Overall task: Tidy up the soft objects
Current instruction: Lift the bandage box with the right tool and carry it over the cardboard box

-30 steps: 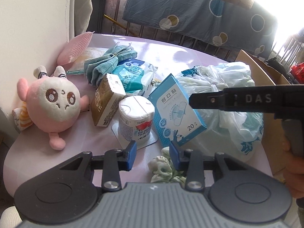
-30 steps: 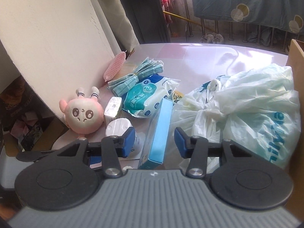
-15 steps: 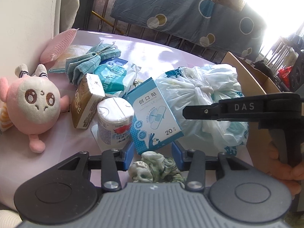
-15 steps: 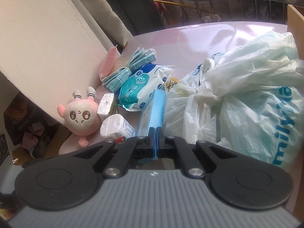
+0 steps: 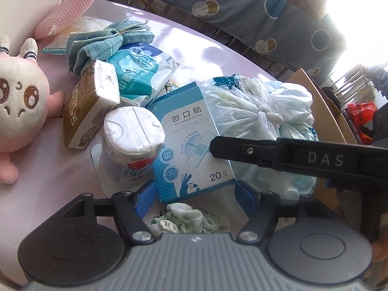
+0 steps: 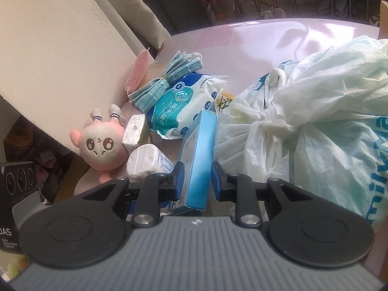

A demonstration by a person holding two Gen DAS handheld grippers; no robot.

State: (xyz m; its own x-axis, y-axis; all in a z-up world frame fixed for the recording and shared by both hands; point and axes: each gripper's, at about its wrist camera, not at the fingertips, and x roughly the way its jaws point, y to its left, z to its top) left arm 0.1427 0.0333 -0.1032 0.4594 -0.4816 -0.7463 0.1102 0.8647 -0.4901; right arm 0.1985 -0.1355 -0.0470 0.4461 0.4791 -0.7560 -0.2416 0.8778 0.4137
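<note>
A blue bandage box [image 5: 191, 143] stands tilted on the pink table [image 6: 242, 38]. In the right wrist view my right gripper [image 6: 196, 179] has its blue pads on both sides of the box [image 6: 197, 160] and is shut on it. My left gripper [image 5: 194, 196] is open, with a crumpled green-white cloth [image 5: 189, 220] lying between its fingers just below the box. The right gripper's black arm crosses the left wrist view in front of a tied plastic bag [image 5: 262, 111].
A pink plush toy [image 6: 99, 143], a white roll pack [image 5: 131, 150], a brown tissue pack [image 5: 89, 111], a wet wipes pack [image 6: 184, 104] and a blue-green cloth [image 5: 101, 41] lie at the left. A cardboard box [image 5: 322, 104] stands right of the bag.
My right gripper opened from fully shut and now clamps the blue box. My left gripper moved closer and widened around the green-white cloth.
</note>
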